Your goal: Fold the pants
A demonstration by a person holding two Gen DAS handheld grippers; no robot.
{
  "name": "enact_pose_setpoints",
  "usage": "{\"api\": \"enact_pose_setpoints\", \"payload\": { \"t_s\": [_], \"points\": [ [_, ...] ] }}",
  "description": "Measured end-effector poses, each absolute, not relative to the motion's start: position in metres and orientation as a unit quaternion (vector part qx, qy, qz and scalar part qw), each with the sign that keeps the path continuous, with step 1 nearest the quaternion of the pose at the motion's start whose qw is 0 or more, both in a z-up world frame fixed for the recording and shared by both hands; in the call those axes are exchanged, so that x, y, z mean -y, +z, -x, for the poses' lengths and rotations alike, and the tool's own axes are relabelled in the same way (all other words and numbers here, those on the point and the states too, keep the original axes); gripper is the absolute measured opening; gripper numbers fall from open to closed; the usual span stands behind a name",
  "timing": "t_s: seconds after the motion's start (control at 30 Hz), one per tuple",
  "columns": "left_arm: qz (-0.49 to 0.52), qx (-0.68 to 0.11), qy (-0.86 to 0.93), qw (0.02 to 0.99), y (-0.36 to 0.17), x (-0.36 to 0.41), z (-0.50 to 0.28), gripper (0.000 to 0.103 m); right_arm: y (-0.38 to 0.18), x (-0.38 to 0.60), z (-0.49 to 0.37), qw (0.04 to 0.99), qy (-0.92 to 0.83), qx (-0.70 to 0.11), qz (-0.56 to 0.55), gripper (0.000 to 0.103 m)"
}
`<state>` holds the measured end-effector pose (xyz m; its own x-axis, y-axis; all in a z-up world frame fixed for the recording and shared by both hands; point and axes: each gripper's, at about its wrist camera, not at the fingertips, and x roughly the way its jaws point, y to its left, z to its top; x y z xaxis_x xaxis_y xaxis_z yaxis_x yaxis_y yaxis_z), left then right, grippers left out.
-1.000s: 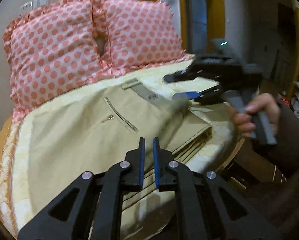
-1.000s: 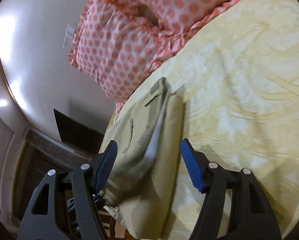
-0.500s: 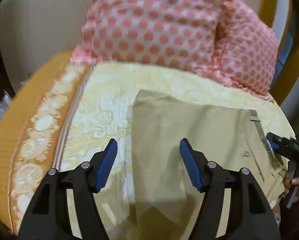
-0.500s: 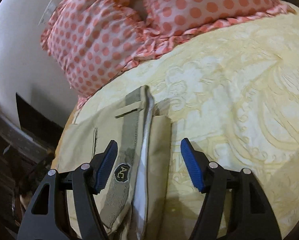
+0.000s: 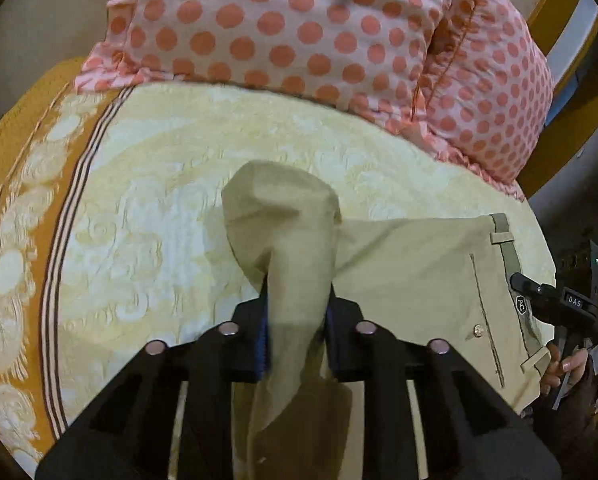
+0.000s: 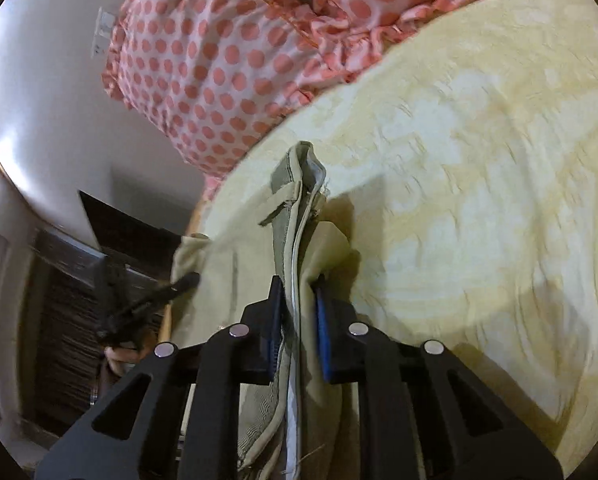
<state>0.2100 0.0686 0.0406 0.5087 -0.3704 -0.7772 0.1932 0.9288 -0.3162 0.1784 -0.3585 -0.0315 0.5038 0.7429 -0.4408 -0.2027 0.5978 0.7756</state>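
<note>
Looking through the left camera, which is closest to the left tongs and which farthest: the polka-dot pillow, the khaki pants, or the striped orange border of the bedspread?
1. The khaki pants: bunched fabric sits right between the left tongs.
2. The striped orange border: off to the left, along the bedspread's edge.
3. The polka-dot pillow: farthest, at the head of the bed, straight ahead.
</note>
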Motion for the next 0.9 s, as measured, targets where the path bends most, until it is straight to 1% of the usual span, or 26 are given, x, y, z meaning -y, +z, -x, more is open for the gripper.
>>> {"api": "enact_pose_setpoints", "payload": {
  "t_s": [0.2, 0.27, 0.3, 0.33, 0.37, 0.4, 0.43, 0.5, 0.57, 0.6, 0.63, 0.67, 0.7, 0.73, 0.77, 0.8, 0.83, 0.87, 0.9],
  "points": [
    [0.090, -0.428, -0.140, 0.889, 0.054, -0.040, -0.266, 0.019, -0.002, 0.370, -0.234, 0.837, 0.256, -0.353, -0.331, 0.015],
    [0.077, -0.426, -0.120, 0.893, 0.048, -0.025, -0.289, 0.022, -0.001, 0.371, -0.254, 0.851, 0.227, -0.352, -0.318, 0.015],
    [0.069, -0.431, -0.109, 0.893, 0.045, -0.019, -0.296, 0.027, -0.004, 0.370, -0.265, 0.858, 0.206, -0.371, -0.292, 0.016],
    [0.062, -0.435, -0.098, 0.893, 0.044, -0.016, -0.298, 0.032, -0.007, 0.368, -0.269, 0.859, 0.191, -0.388, -0.273, 0.021],
    [0.056, -0.430, -0.089, 0.897, 0.048, -0.015, -0.295, 0.033, -0.008, 0.368, -0.268, 0.859, 0.181, -0.399, -0.264, 0.023],
    [0.045, -0.415, -0.082, 0.905, 0.053, -0.016, -0.287, 0.035, -0.004, 0.371, -0.258, 0.866, 0.175, -0.392, -0.258, 0.028],
    [0.029, -0.394, -0.073, 0.916, 0.060, -0.017, -0.276, 0.036, 0.001, 0.372, -0.248, 0.873, 0.174, -0.379, -0.251, 0.040],
    [0.009, -0.349, -0.074, 0.934, 0.076, -0.020, -0.245, 0.037, 0.013, 0.368, -0.222, 0.881, 0.210, -0.349, -0.242, 0.053],
    [0.031, -0.350, -0.131, 0.927, 0.082, -0.018, -0.223, 0.037, 0.015, 0.357, -0.209, 0.868, 0.259, -0.350, -0.237, 0.053],
    [0.039, -0.361, -0.156, 0.919, 0.079, -0.014, -0.217, 0.039, 0.012, 0.351, -0.207, 0.861, 0.274, -0.358, -0.236, 0.054],
    [0.038, -0.382, -0.174, 0.907, 0.070, -0.006, -0.214, 0.041, 0.005, 0.343, -0.209, 0.850, 0.281, -0.379, -0.234, 0.059],
    [0.030, -0.403, -0.172, 0.898, 0.060, 0.001, -0.216, 0.042, -0.005, 0.337, -0.214, 0.841, 0.274, -0.408, -0.228, 0.062],
    [0.015, -0.428, -0.158, 0.890, 0.048, 0.008, -0.222, 0.042, -0.017, 0.334, -0.221, 0.834, 0.261, -0.427, -0.232, 0.061],
    [0.002, -0.447, -0.141, 0.883, 0.035, 0.012, -0.227, 0.036, -0.015, 0.336, -0.218, 0.840, 0.251, -0.418, -0.239, 0.061],
    [-0.004, -0.446, -0.127, 0.886, 0.029, 0.014, -0.224, 0.035, -0.012, 0.337, -0.215, 0.844, 0.229, -0.424, -0.234, 0.061],
    [-0.010, -0.435, -0.114, 0.893, 0.031, 0.015, -0.216, 0.043, -0.002, 0.334, -0.202, 0.858, 0.195, -0.425, -0.211, 0.066],
    [-0.015, -0.429, -0.101, 0.898, 0.035, 0.016, -0.205, 0.059, 0.005, 0.329, -0.187, 0.872, 0.176, -0.417, -0.185, 0.085],
    [-0.025, -0.414, -0.085, 0.906, 0.042, 0.019, -0.185, 0.068, 0.011, 0.324, -0.170, 0.886, 0.166, -0.402, -0.161, 0.095],
    [-0.036, -0.395, -0.070, 0.915, 0.047, 0.020, -0.167, 0.083, 0.015, 0.315, -0.145, 0.900, 0.166, -0.378, -0.137, 0.102]
  ]
}}
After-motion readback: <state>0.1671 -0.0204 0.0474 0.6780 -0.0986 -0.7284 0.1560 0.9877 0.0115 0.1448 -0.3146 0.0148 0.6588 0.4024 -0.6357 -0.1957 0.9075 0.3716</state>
